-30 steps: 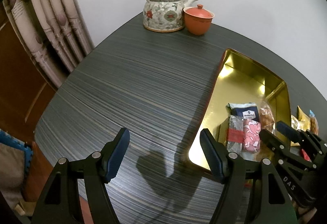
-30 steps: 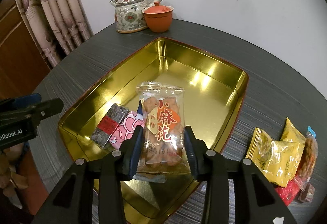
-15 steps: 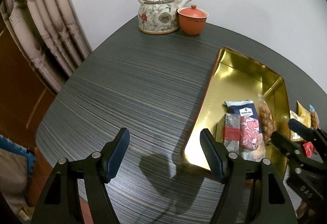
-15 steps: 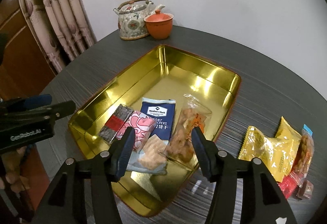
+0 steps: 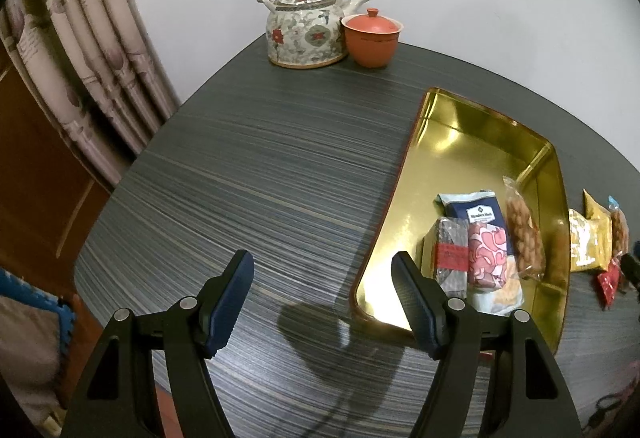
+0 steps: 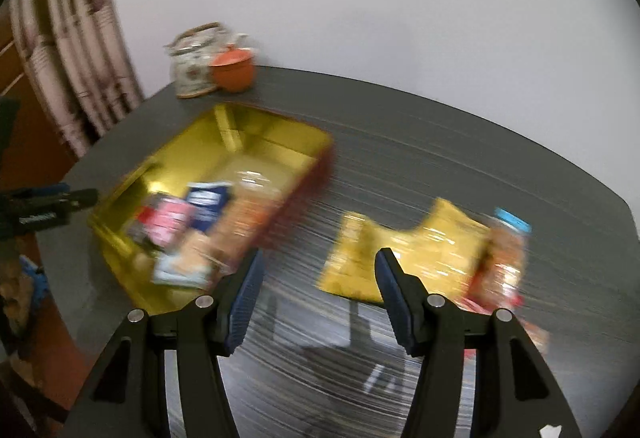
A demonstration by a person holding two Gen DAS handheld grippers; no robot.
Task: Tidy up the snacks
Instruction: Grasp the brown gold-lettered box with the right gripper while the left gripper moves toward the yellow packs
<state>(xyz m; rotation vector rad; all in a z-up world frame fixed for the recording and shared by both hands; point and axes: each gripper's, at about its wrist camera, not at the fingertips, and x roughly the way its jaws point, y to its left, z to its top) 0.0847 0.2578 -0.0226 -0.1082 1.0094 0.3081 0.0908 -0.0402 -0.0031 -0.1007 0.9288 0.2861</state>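
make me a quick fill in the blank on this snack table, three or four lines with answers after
1. The gold tray holds ____ snack packs.
2. The orange lidded cup stands right beside the floral ____.
3. Between the fingers of the left gripper there is ____.
4. The yellow packs lie on the table, ____ the tray.

Answers: four; teapot; nothing; outside

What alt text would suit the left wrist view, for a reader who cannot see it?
An open, empty tool hangs over a dark striped table. To its right, a gold tray holds four snack packets. A floral teapot and an orange lidded cup stand at the far edge.
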